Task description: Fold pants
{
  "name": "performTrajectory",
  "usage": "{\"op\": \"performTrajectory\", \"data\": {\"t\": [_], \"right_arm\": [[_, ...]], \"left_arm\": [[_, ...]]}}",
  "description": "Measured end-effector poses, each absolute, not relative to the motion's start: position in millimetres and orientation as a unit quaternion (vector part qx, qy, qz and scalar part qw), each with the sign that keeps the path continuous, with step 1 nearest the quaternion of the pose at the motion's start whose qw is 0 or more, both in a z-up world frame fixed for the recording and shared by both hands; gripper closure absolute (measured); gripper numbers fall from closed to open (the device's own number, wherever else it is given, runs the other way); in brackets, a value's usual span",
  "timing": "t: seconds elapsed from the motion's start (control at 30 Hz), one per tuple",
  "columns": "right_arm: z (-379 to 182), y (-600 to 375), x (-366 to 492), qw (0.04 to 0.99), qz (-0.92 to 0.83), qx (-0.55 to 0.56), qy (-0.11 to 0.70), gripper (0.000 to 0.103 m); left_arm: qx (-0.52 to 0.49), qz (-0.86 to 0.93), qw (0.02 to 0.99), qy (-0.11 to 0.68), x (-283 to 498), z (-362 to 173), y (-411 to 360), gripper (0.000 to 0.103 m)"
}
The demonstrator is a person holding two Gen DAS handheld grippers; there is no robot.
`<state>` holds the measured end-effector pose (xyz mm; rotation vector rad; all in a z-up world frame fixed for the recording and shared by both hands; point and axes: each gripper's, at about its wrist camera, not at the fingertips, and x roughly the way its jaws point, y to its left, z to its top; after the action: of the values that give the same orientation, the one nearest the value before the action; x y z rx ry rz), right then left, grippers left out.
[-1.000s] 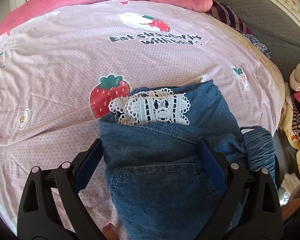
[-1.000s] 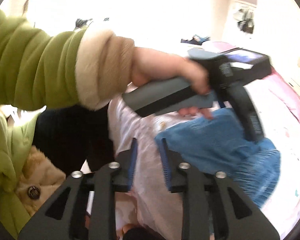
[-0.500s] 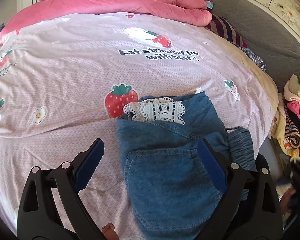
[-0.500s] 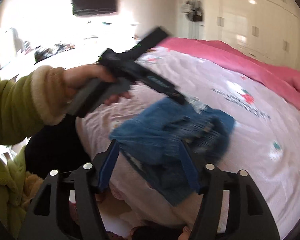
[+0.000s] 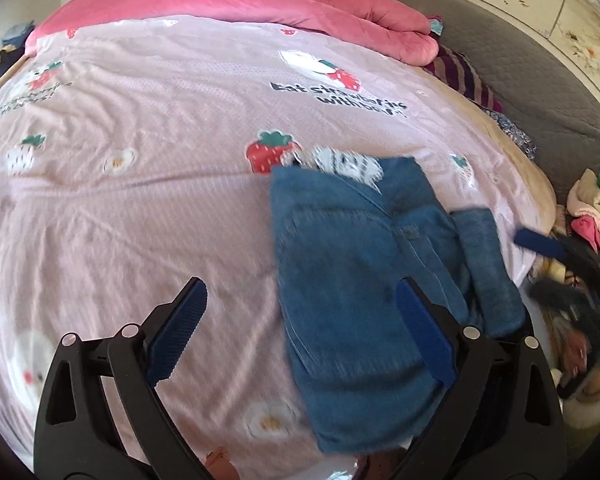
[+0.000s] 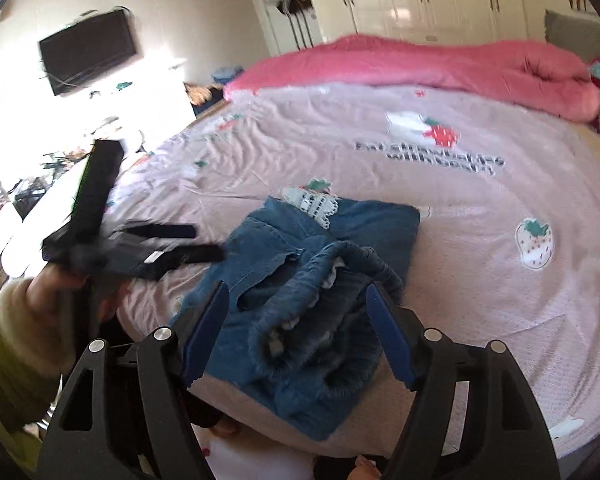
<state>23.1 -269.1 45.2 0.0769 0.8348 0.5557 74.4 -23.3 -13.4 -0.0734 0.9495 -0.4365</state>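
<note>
With the folded denim pants (image 6: 300,280) lying near the front edge of the pink bedsheet (image 6: 480,240), both the left gripper (image 5: 300,336) and right gripper (image 6: 296,332), jaws apart and empty, are best withdrawn without snagging the loose ribbed waistband (image 6: 340,304).

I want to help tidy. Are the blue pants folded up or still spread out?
Folded. The denim pants lie in a compact bundle on the pink bedsheet, layers stacked, lace trim peeking out.

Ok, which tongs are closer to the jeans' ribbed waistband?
Right. The right tongs, jaws just opening and empty, hover over the waistband; the left tongs sit off the jeans' far side.
</note>
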Motion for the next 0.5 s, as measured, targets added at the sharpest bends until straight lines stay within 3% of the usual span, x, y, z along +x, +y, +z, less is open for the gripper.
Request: {"op": "performTrajectory", "data": {"t": [0.2,0.27,0.33,0.5], "right_arm": [[30.6,-270.0,51.2,0.85,0.267,0.084,0.446,0.035],[31.6,-272.5,54.5,0.851,0.264,0.087,0.446,0.049],[31.5,-275.1,57.0,0.852,0.26,0.083,0.447,0.07],[25.0,-277.9,52.2,0.859,0.25,0.035,0.445,0.077]], "left_arm": [[-0.013,-0.23,0.866,0.444,35.7,-16.6,-37.5,0.014],[-0.013,-0.238,0.86,0.451,30.5,-20.5,-41.3,0.014],[-0.002,-0.241,0.854,0.46,27.9,-29.2,-48.5,0.014],[0.002,-0.236,0.851,0.469,29.2,-41.0,-55.4,0.013]]}}
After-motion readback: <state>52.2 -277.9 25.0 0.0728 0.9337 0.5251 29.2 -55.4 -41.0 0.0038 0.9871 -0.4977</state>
